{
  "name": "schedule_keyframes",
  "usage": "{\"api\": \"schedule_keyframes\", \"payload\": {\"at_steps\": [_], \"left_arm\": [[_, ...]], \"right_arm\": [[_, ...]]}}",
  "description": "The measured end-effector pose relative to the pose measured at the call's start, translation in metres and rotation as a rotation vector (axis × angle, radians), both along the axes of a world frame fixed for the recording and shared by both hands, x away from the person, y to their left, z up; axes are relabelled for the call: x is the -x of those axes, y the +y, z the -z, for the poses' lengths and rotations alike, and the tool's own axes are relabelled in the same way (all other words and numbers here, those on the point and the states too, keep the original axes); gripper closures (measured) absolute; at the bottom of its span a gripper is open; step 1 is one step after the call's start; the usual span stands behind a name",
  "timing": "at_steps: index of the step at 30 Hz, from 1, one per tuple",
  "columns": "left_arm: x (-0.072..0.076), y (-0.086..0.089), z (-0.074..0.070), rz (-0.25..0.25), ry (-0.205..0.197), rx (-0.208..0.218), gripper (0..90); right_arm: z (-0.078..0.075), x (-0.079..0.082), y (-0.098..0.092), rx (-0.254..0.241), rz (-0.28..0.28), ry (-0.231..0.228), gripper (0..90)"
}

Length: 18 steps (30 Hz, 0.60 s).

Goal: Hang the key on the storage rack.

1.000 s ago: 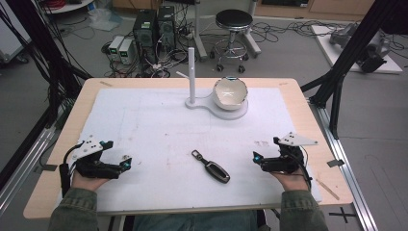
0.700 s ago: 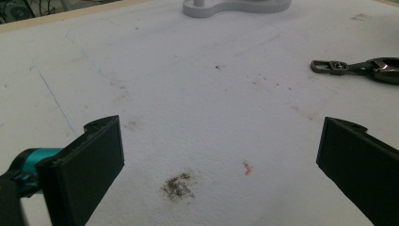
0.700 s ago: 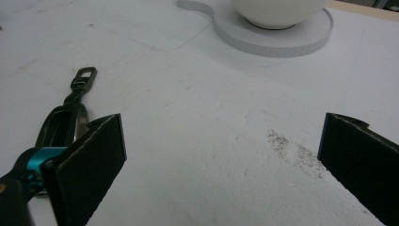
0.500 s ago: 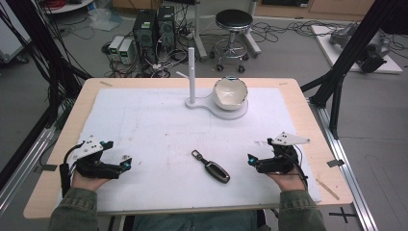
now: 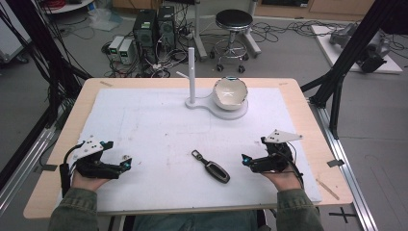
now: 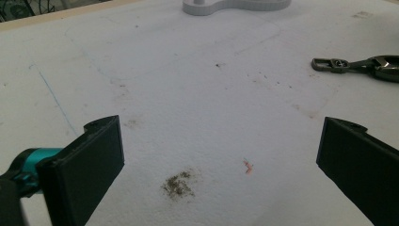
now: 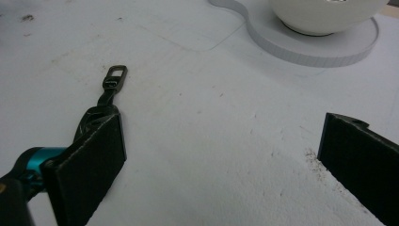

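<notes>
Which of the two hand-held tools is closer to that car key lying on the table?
The right tool. It sits just right of the car key, open. The left tool is farther off to the key's left, also open.

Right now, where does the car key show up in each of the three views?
High view: the car key lies on the white mat, near the front edge, between the two grippers and nearer the right one.
Left gripper view: far right, upper part, clasp end pointing left.
Right gripper view: left side, clasp visible, body partly behind the near jaw.
Shared landmark: the white stand base, at the top of all three.
</notes>
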<state>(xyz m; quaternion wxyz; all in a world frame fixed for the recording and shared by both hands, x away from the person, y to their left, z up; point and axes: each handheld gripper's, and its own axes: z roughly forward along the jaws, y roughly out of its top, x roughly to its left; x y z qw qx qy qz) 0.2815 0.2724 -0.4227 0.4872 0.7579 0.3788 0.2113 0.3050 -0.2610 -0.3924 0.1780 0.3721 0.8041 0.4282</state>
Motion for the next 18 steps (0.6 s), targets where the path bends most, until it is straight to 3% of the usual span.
{"api": "schedule_keyframes", "payload": {"at_steps": [13, 18], "left_arm": [[0.000, 0.000, 0.000, 0.003, -0.001, -0.003, 1.7], [-0.001, 0.000, 0.000, 0.004, -0.001, -0.003, 1.7]], "right_arm": [[-0.010, -0.009, 0.022, 0.056, -0.063, 0.032, 0.5], [-0.009, -0.015, 0.036, 0.090, -0.086, 0.073, 0.5]]}}
